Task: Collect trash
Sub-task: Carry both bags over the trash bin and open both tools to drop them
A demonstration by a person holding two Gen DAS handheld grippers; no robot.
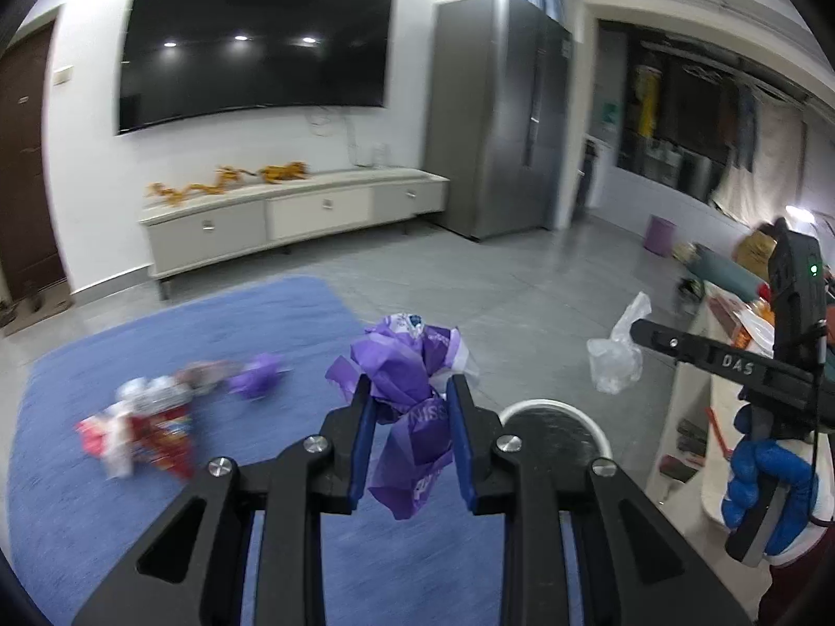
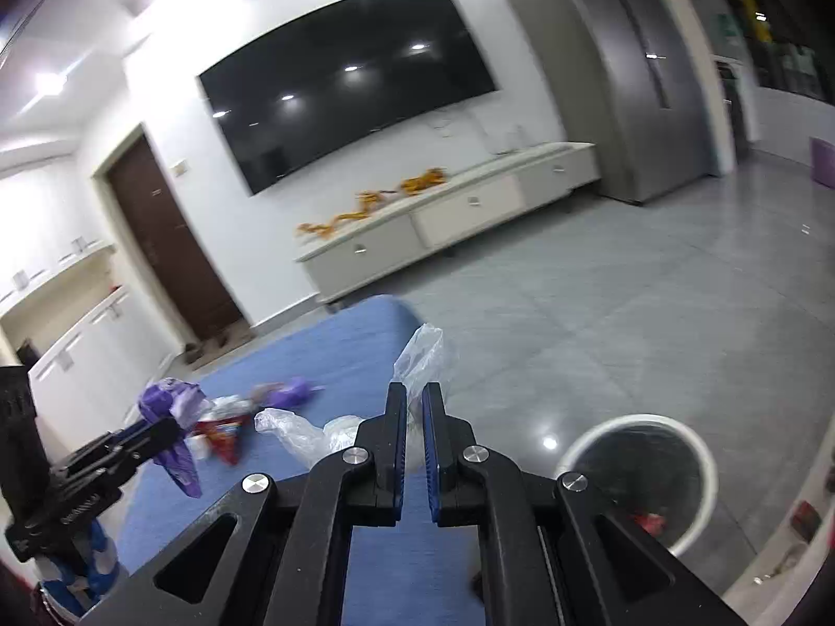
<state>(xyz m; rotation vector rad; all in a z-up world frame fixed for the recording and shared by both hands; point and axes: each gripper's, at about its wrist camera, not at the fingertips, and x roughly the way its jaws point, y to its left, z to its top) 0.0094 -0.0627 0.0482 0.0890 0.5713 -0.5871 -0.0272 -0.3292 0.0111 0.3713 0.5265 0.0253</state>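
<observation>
Gripping a crumpled purple wrapper (image 1: 412, 412), the left gripper (image 1: 409, 391) has its blue pads pressed on both sides of it, low centre of the left wrist view, with the wad sticking up above the tips and a tail hanging below. Over in the right wrist view, the right gripper (image 2: 415, 401) is clamped nearly flat on a clear plastic bag (image 2: 422, 354), which pokes up past the tips and also spills out lower left of them. You can see that same bag dangling from the right tongs at mid right of the left view too, with a blue-gloved hand (image 1: 767, 485) on the handle.

Behind and left of the left tongs, more trash sits on the blue rug (image 1: 156, 334): a red and white snack bag pile (image 1: 146, 428) and a smaller purple wad (image 1: 258, 375), both blurry. A white-rimmed bin (image 2: 647, 474) stands on the grey tile at lower right of the right view, just right of the tongs, with something red inside. Farther back are the TV (image 1: 255, 41) and a cream cabinet (image 1: 292, 214).
</observation>
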